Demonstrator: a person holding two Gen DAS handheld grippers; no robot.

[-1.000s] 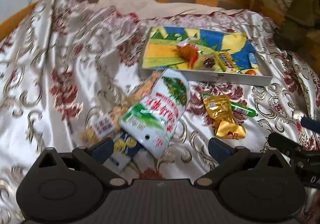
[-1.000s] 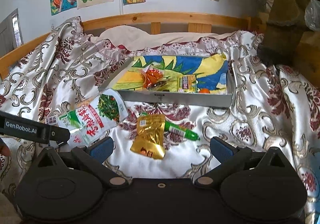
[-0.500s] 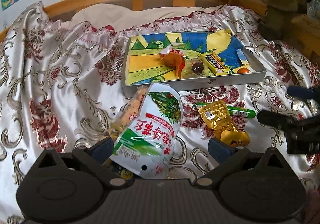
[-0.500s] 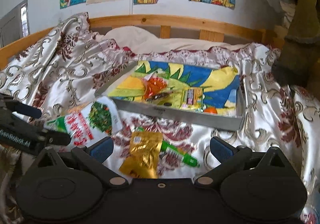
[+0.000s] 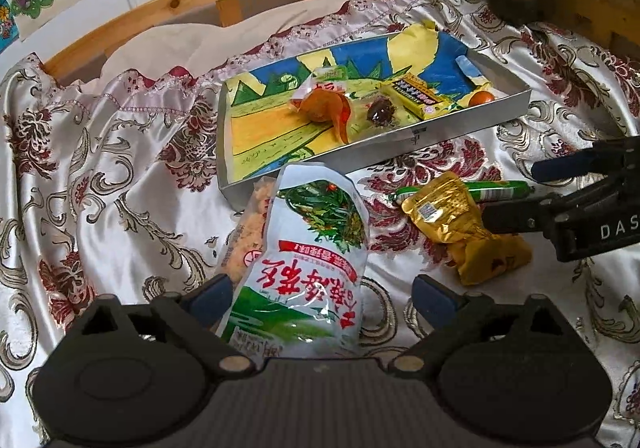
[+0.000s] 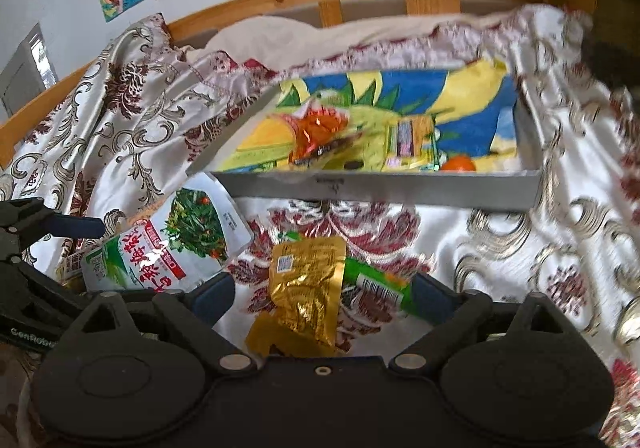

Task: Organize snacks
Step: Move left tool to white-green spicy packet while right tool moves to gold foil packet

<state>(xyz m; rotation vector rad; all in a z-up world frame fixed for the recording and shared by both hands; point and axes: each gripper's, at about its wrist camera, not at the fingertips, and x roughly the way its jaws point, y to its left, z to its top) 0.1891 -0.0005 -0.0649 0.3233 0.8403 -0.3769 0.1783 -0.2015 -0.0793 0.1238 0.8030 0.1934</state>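
Pouch (image 5: pixel 308 260) left of foil packet (image 5: pixel 452 215), both before the tray (image 5: pixel 420 135)

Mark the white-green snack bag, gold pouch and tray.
white-green snack bag (image 5: pixel 304 264), left wrist view, on the red lettering.
gold pouch (image 6: pixel 308 288), right wrist view, on its crinkled middle.
tray (image 5: pixel 440 129), left wrist view, on the near wall.

Left gripper (image 5: pixel 320 294) jaws closing around white-green pouch (image 5: pixel 304 268), pads not yet pressed. Gold packet (image 5: pixel 452 215) flanked by right gripper (image 5: pixel 516 195).
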